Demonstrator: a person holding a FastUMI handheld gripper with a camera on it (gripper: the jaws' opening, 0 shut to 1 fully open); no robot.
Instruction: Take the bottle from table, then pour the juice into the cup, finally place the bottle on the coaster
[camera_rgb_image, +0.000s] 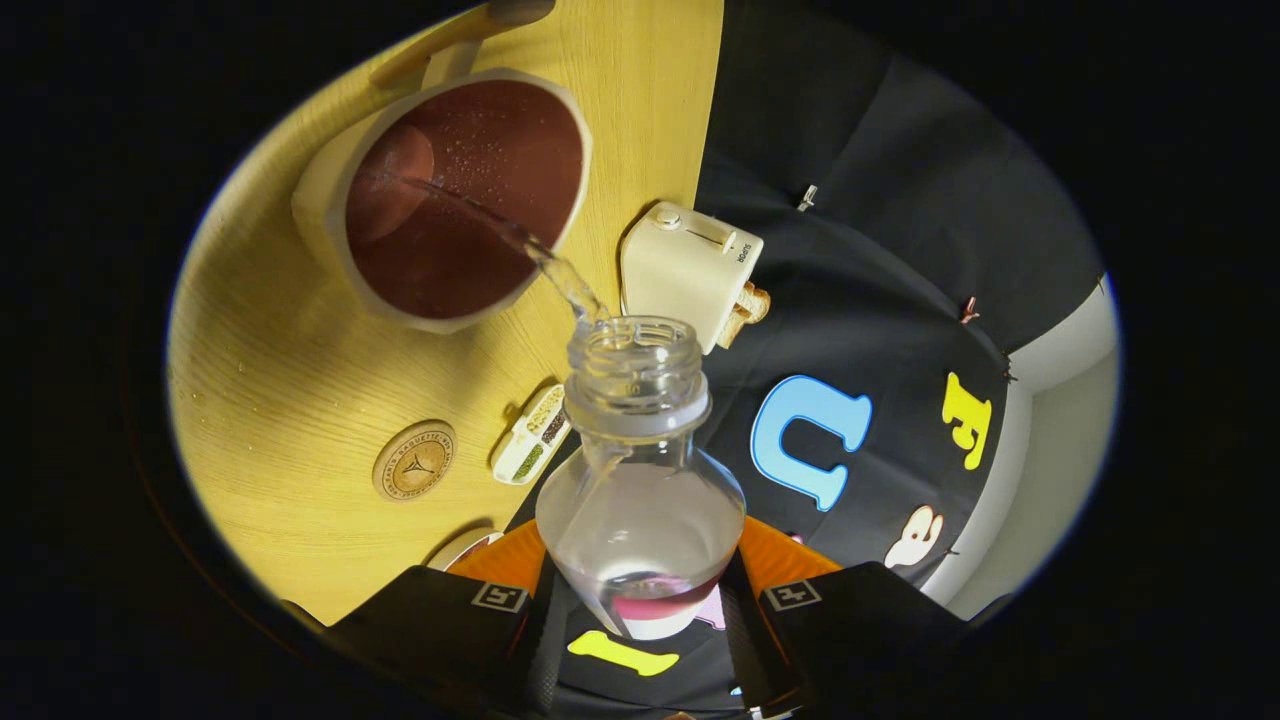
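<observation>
— Two fingers of the gripper (640, 610) press on the clear bottle (640, 500) from either side, so it is clamped on the bottle's body. Agreed?

— Agreed. The bottle sits between the fingers, with its open neck pointing ahead of them and tipped toward the cup (445, 200).

— What is coming out of it?

— A thin clear stream (520, 245) leaves the bottle's mouth and arcs into the cup. Liquid also shows inside the bottle, pooled low near the fingers.

— And the cup?

— It is pale outside and reddish brown inside, standing on the wooden table (290, 380) beyond the bottle's mouth. Small droplets speckle its inner wall. Whether the brown is the cup's lining or its contents, I cannot tell.

— Where is the coaster?

— The round coaster (414, 460) lies flat on the table, nearer the fingers than the cup and well apart from the cup. Nothing stands on it.

— Anything else on the table?

— A small divided box (533, 435) with grains in its compartments lies near the bottle's shoulder, between coaster and bottle. A cream toaster (690, 270) stands at the table's edge, just beside the bottle's mouth, with something bread-like sticking out of it.
</observation>
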